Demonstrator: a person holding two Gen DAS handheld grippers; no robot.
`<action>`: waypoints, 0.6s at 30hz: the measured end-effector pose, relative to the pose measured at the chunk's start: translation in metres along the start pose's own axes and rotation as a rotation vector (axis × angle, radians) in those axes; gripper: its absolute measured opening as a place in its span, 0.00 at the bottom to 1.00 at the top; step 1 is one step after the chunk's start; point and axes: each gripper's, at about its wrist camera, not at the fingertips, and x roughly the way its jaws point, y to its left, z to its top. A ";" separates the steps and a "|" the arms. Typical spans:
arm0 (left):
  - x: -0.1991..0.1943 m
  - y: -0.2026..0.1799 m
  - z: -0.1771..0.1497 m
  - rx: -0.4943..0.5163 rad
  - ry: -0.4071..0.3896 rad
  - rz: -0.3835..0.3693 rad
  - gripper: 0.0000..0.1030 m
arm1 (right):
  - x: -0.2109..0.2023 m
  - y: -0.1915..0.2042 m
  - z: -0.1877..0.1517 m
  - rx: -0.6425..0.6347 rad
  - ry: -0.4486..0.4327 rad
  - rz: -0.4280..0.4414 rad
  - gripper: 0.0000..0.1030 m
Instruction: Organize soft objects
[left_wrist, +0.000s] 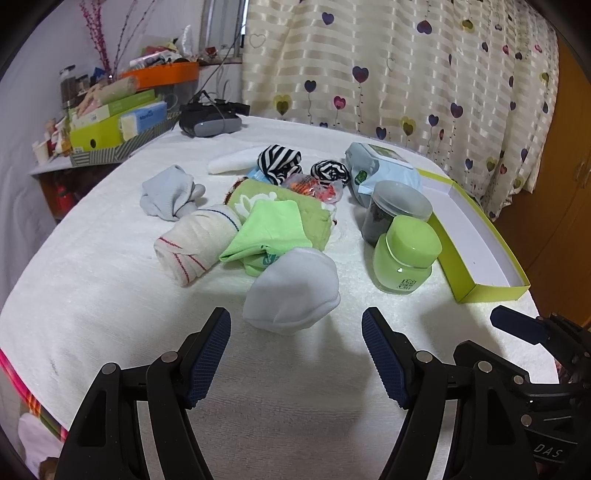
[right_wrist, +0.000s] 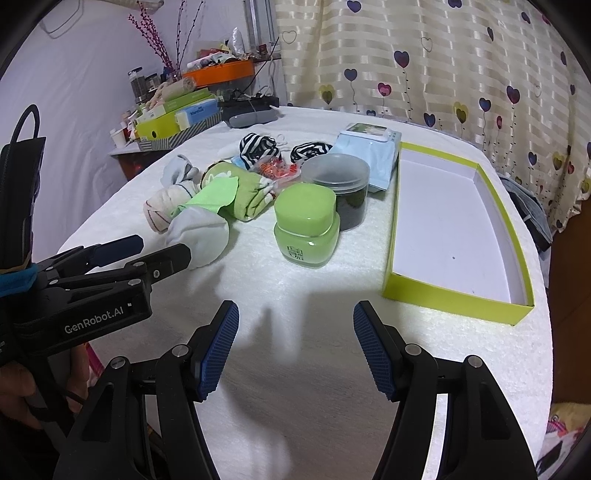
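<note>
1. The soft things lie heaped on the white-towelled bench (left_wrist: 110, 295): a pale blue sock ball (left_wrist: 291, 291) nearest the left gripper (left_wrist: 295, 354), then a light green cloth (left_wrist: 269, 229), a rolled white cloth with red stripes (left_wrist: 192, 243), a green towel (left_wrist: 291, 199), a grey-blue sock bundle (left_wrist: 170, 195) and two black-and-white striped bundles (left_wrist: 277, 162) further back.
2. The sock ball is rounded, its slightly longer axis running from near left to far right; the striped white roll lies with its long axis about the same way.
3. The green box (right_wrist: 454, 295) stands to the right, open and with nothing in it, its long axis running away from the camera. If it is the target, the sorting looks barely begun: every soft item is still outside it.
4. A green jar (right_wrist: 306, 229) and a dark jar (right_wrist: 343, 188) stand between heap and box.
5. The left jaws are spread wide, holding nothing, just short of the sock ball.
6. The right gripper (right_wrist: 295, 347) hangs over bare bench, jaws equally wide and unloaded.
</note>
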 end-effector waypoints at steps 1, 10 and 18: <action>0.000 0.000 0.000 0.001 -0.001 0.001 0.72 | 0.000 0.000 0.000 0.000 0.000 -0.001 0.63; 0.000 0.005 0.002 -0.013 -0.007 -0.012 0.72 | 0.000 0.004 0.002 -0.012 0.001 0.003 0.63; -0.005 0.009 0.002 -0.004 -0.033 -0.032 0.72 | 0.002 0.009 0.005 -0.022 0.002 0.015 0.63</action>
